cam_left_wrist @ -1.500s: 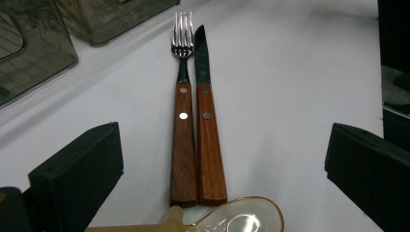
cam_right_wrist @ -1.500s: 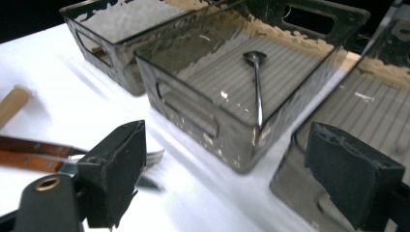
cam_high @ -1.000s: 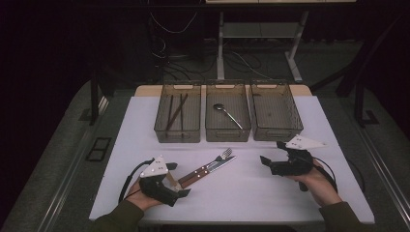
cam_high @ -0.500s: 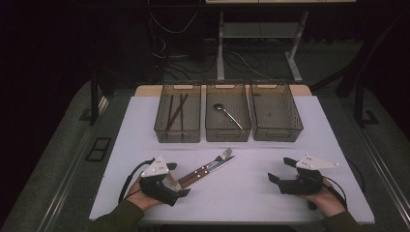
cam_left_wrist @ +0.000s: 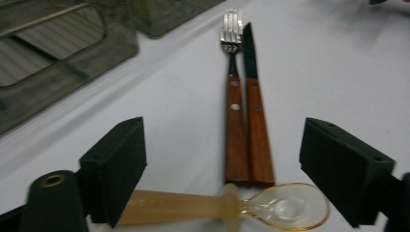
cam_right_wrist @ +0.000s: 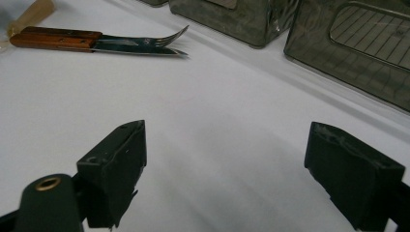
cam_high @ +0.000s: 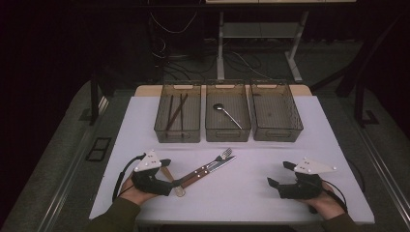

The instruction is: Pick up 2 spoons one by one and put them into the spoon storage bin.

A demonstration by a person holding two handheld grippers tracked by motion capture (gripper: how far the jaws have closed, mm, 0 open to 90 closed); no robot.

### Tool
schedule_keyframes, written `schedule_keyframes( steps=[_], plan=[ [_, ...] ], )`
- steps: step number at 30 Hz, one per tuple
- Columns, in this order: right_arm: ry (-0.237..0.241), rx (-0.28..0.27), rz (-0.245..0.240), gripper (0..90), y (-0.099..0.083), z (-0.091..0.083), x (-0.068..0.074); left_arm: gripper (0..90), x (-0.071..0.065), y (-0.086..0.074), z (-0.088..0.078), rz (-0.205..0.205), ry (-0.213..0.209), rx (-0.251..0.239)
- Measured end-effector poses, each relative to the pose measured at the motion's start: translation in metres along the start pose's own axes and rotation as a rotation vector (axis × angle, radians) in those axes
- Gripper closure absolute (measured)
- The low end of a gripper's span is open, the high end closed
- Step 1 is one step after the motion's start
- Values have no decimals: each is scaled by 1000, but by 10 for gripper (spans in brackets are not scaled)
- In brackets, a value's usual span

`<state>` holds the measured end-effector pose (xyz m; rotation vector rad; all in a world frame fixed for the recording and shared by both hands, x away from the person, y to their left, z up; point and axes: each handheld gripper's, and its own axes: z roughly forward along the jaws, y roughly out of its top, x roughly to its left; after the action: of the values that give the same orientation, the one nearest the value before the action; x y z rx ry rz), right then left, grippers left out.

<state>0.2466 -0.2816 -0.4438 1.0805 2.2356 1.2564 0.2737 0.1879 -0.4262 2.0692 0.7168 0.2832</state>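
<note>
Left gripper [cam_left_wrist: 225,169]: my fingers stand wide apart, holding nothing, low over the worktop [cam_high: 251,188] at its near left.
Plastic spoon [cam_left_wrist: 227,208]: a clear amber spoon lies crosswise between my left fingers, handle toward the left pad, bowl toward the right one; its long axis runs across my reach.
Fork [cam_left_wrist: 233,92] and knife [cam_left_wrist: 254,111]: side by side, wooden handles touching, ends butting the spoon, tips pointing away toward the bins.
Right gripper [cam_right_wrist: 227,174]: fingers equally wide apart, empty, over bare worktop at the near right, well apart from the cutlery.
Nearer hand: the left, by far; I judge any pick-up here falls to it.
Bins: three in a row at the far side; left bin [cam_high: 177,118] holds dark sticks, middle bin [cam_high: 227,118] a metal spoon [cam_high: 228,116], right bin [cam_high: 276,116] looks empty.
Room: open worktop between cutlery and bins; the near edge lies close under both hands.
</note>
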Motion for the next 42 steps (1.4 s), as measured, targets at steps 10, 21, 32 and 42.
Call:
schedule_keyframes(
  steps=[10,21,32,42],
  plan=[
    [-4,3,-1,153,0,0,0,483,21,-3,-10,-54,86,15],
    [-13,9,-6,153,0,-1,-1,752,10,-8,-13,-32,8,97],
    [-11,10,-10,153,0,-1,0,790,-6,-15,-13,38,-33,189],
    [-14,13,-15,153,0,0,0,888,3,2,3,53,-38,189]
  ],
)
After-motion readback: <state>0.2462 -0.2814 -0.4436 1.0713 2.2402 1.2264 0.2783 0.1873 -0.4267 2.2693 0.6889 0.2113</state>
